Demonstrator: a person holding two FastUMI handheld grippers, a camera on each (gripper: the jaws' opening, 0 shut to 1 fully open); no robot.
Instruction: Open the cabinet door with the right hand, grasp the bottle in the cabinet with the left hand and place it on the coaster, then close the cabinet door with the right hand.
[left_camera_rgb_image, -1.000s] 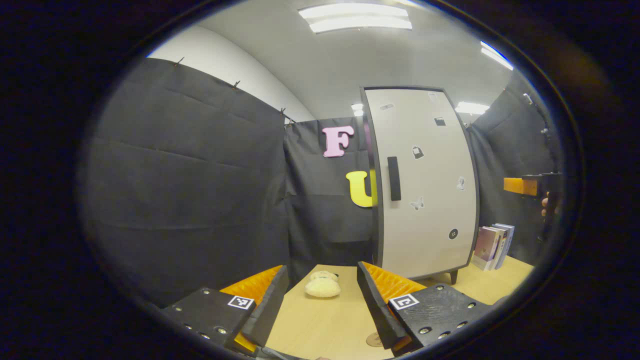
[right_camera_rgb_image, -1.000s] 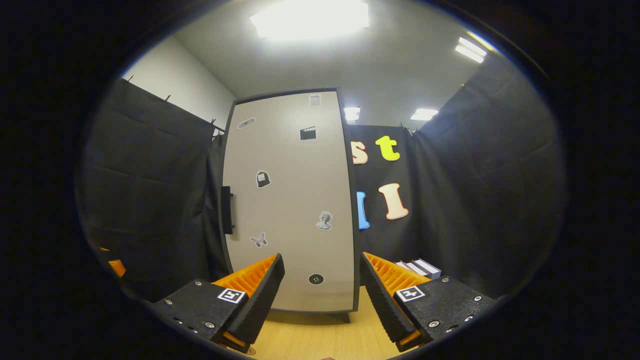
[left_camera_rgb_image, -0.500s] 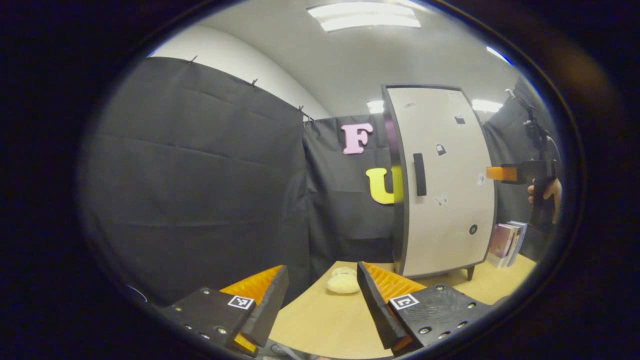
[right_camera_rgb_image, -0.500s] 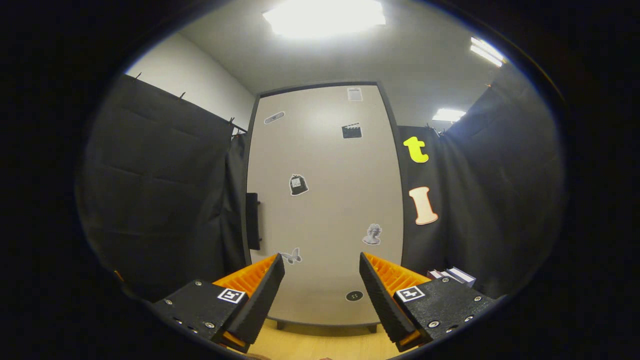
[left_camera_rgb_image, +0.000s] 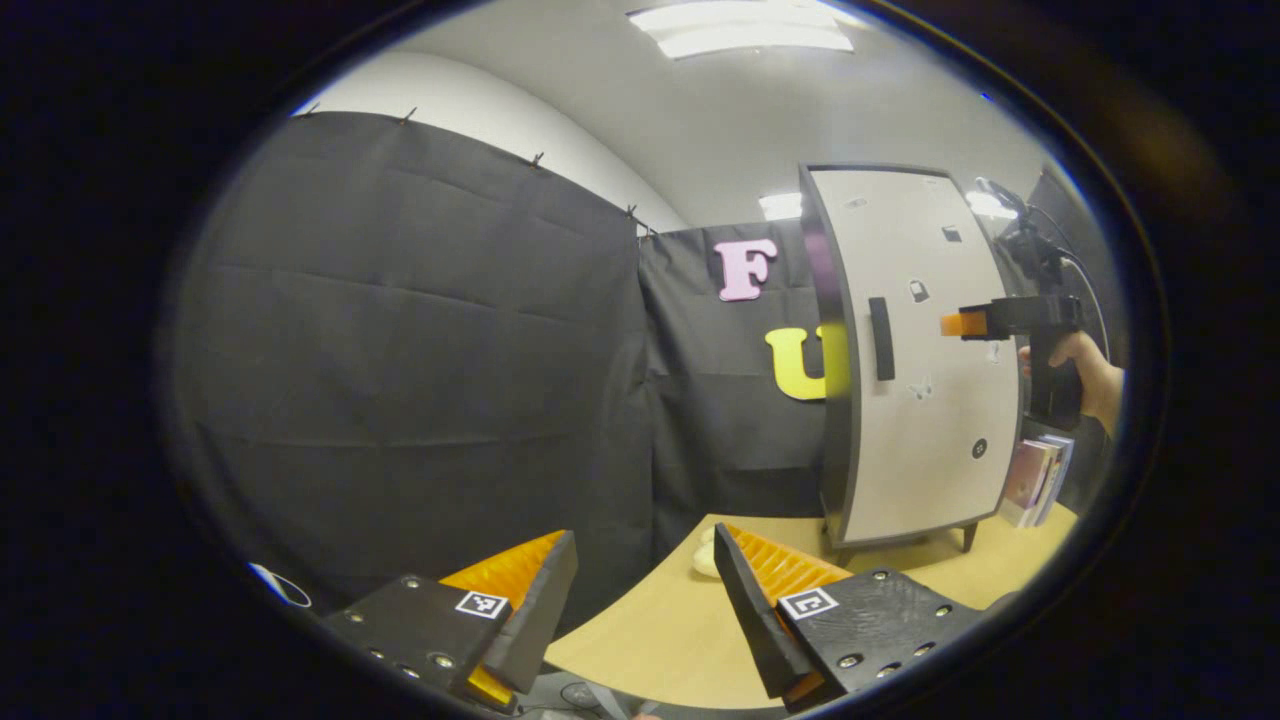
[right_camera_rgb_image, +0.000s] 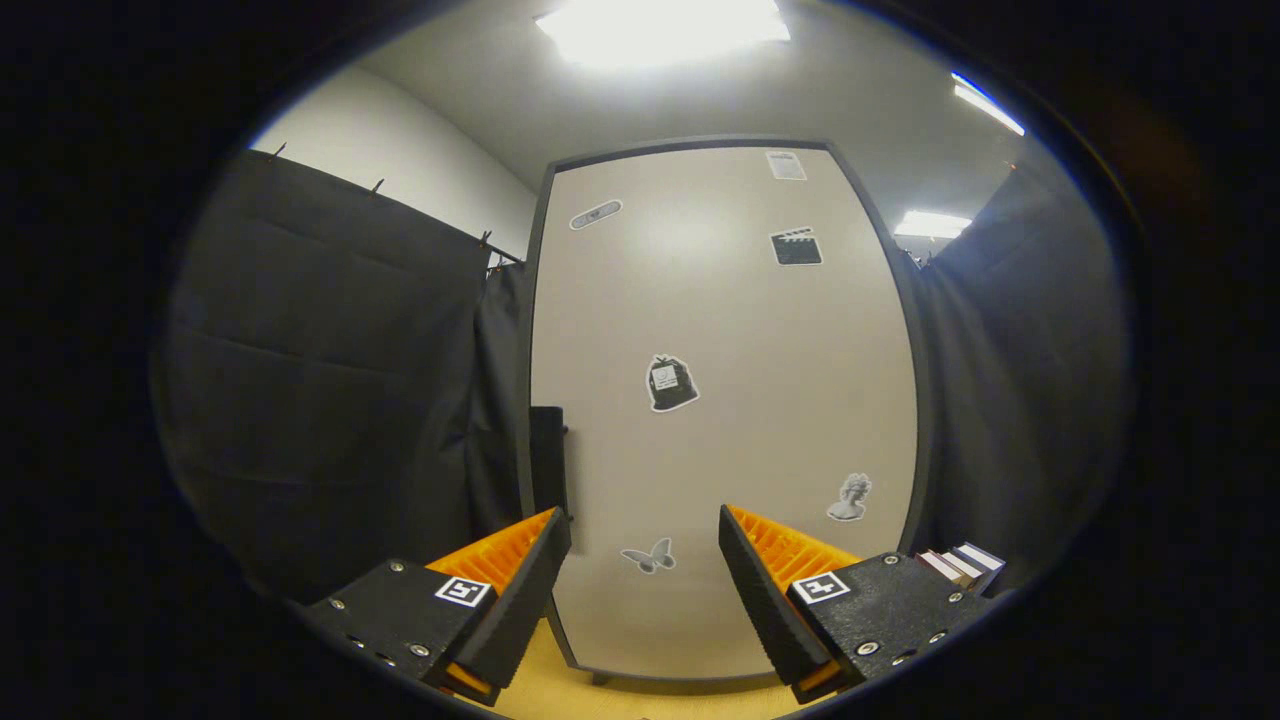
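In the left gripper view, the left tool (left_camera_rgb_image: 640, 610) hangs with its fingers apart and nothing between them, low over the near edge of the wooden table (left_camera_rgb_image: 650, 640), well to the left of the cabinet (left_camera_rgb_image: 925, 360); a pale, soft-looking object (left_camera_rgb_image: 705, 555), partly hidden behind one finger, lies on the table to the left of the cabinet's foot; the cabinet stands on short legs at the far side of the table, its pale door (left_camera_rgb_image: 935, 400) shut, a dark vertical handle (left_camera_rgb_image: 881, 338) near the door's left edge and small stickers scattered across its face; the bottle cannot be seen behind the closed door; to the right of the handle, the right tool (left_camera_rgb_image: 955, 324) is held level in front of the door by a hand (left_camera_rgb_image: 1085, 365), pointing toward the handle; whether it touches the door cannot be told; a few books (left_camera_rgb_image: 1035, 480) stand upright on the table just to the right of the cabinet.

In the right gripper view, the handle (right_camera_rgb_image: 547, 460) sits at the door's left edge, above and just beyond the tool's left finger; the right tool (right_camera_rgb_image: 645, 600) faces the cabinet door (right_camera_rgb_image: 720, 400) close up, fingers spread with nothing between them, a butterfly sticker (right_camera_rgb_image: 648, 557) on the door showing in the gap; the books (right_camera_rgb_image: 960, 562) show beside the cabinet's lower right corner.
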